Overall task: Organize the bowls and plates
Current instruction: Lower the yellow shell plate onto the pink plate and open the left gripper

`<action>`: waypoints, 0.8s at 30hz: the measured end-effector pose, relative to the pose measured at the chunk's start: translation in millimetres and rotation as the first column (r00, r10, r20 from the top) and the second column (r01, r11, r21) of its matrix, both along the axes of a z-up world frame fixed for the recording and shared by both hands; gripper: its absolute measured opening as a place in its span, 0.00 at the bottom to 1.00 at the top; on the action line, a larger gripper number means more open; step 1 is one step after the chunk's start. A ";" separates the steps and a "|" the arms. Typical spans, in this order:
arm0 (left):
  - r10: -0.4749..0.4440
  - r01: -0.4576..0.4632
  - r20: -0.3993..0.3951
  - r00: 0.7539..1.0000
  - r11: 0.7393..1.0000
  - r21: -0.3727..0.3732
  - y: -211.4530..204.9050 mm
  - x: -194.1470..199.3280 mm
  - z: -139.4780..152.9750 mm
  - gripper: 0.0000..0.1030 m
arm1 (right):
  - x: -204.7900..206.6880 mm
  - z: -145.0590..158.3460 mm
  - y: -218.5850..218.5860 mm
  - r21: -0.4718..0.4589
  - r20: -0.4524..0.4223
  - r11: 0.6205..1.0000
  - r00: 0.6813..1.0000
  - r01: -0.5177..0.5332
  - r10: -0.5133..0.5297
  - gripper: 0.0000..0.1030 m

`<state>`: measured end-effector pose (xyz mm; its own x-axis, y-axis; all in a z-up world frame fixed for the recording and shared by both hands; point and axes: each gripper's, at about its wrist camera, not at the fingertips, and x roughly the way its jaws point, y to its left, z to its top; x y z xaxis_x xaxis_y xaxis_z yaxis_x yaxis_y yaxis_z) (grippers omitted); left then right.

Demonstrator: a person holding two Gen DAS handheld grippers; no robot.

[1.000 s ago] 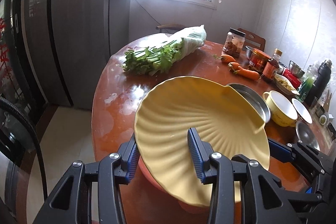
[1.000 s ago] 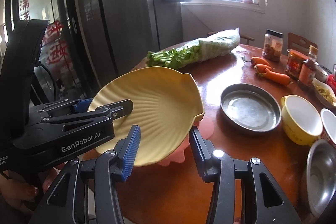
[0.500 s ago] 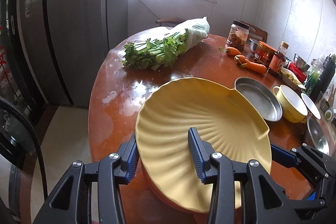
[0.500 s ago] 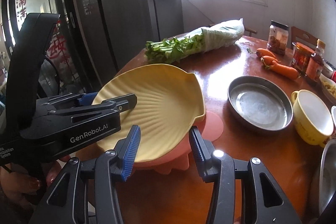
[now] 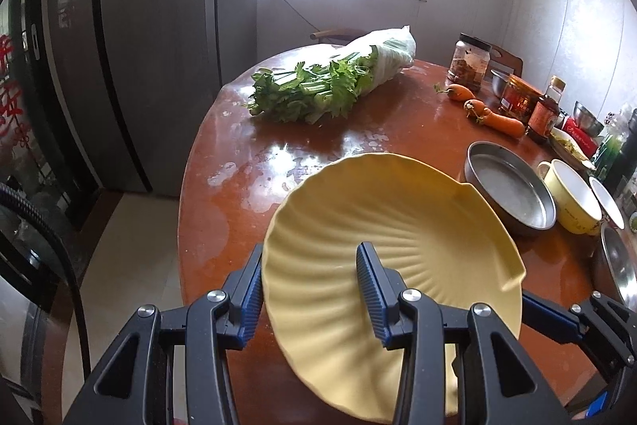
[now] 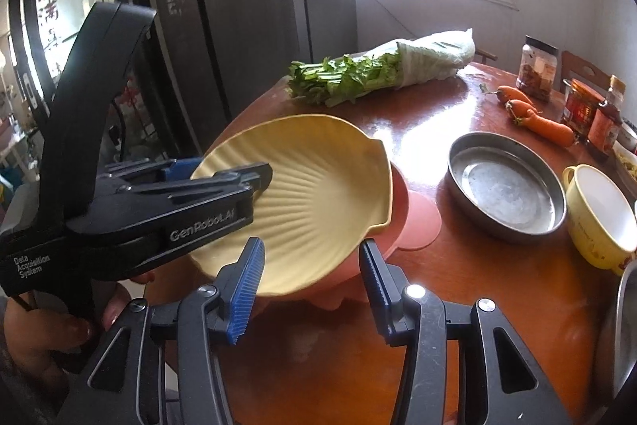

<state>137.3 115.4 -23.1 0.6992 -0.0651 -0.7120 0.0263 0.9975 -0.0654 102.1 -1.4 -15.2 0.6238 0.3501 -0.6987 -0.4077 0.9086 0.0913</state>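
Note:
A yellow shell-shaped plate [image 5: 378, 226] is held by its near left rim, with my left gripper [image 5: 309, 253] shut on it. One of its fingers [image 6: 254, 176] lies on the ribbed inside and the other is under the rim. The yellow plate [image 6: 318, 186] is tilted over a pink plate [image 6: 418, 222] on the table, right side lowest; whether they touch I cannot tell. My right gripper [image 6: 311, 247] stands open at the near rim of both plates, its pads pressing on nothing. A steel round pan [image 6: 505, 186] and a yellow cup-bowl [image 6: 601, 214] sit to the right.
A bag of celery [image 6: 378, 70], carrots [image 6: 545, 124], jars and bottles [image 6: 589, 110] line the far and right side of the round wooden table [image 6: 477, 297]. A steel bowl [image 6: 625, 325] is at the right edge. A hand [image 6: 47, 329] holds the left gripper off the table's left edge.
The left gripper has brought the yellow plate lower and flatter, down over the pink plate. The right gripper has stayed where it was, at about the same width.

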 end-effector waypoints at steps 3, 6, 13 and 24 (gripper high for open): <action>0.002 -0.002 -0.004 1.000 1.000 0.010 -1.0 0.9 -1.7 0.43 | -2.9 1.1 -0.8 0.000 0.003 1.000 1.000 0.001 -0.001 0.50; 0.007 -0.007 -0.011 1.000 1.000 0.002 0.1 1.8 -2.5 0.43 | -5.6 4.0 -4.0 0.001 0.004 1.000 1.000 0.004 -0.004 0.50; 0.025 -0.026 -0.021 0.999 1.000 -0.009 2.5 -0.4 -4.9 0.43 | -7.2 9.9 -13.6 0.014 0.010 1.000 1.000 0.020 -0.020 0.55; 0.020 -0.020 0.012 1.000 0.999 -0.037 -4.4 -18.0 12.6 0.49 | -12.1 13.7 -24.7 0.046 0.003 0.999 1.000 0.027 -0.027 0.56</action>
